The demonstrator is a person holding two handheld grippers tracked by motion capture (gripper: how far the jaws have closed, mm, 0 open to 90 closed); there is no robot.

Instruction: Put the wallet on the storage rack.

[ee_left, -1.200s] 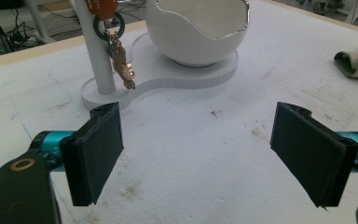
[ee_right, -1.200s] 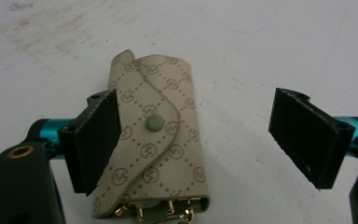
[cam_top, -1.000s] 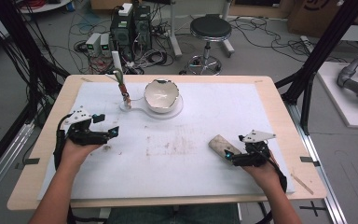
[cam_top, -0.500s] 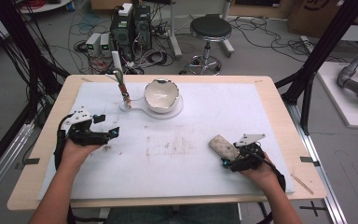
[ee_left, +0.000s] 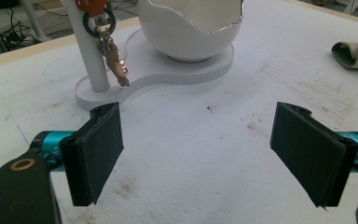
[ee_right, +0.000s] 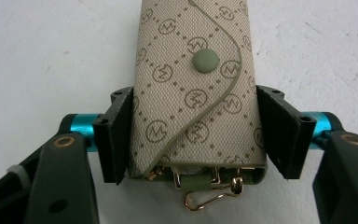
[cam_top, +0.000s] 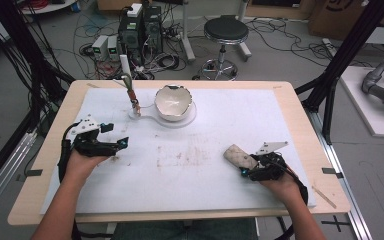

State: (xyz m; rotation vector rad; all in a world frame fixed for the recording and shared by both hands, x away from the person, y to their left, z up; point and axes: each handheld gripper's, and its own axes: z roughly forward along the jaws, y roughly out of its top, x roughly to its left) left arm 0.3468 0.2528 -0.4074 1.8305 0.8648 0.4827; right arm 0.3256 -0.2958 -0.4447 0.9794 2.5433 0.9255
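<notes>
Beige key pouch [ee_right: 197, 88] at centre of the right gripper view, printed all over with a repeating circled "M" monogram; no other writing can be read. A green snap button [ee_right: 205, 60] sits on its curved flap, and gold clips [ee_right: 205, 189] protrude from its open lower end. The right gripper [ee_right: 198, 133] has a jaw on either side of the pouch, both pads touching the fabric, so it is gripping the pouch. In the high view, this pair lies at lower right, the pouch [cam_top: 240, 156] resting on the white mat [cam_top: 280, 115].

Upper centre of the high view: a white bowl [cam_top: 173, 101] with a jagged eggshell rim stands on a flat white base [ee_left: 200, 74]; its contents cannot be made out. Just beside it, a white post [ee_left: 89, 56] on the same base carries a black ring with a copper-coloured key [ee_left: 115, 63] hanging from it.

The left gripper [ee_left: 212, 149], at left in the high view, has its jaws spread wide apart over bare mat, holding nothing.
</notes>
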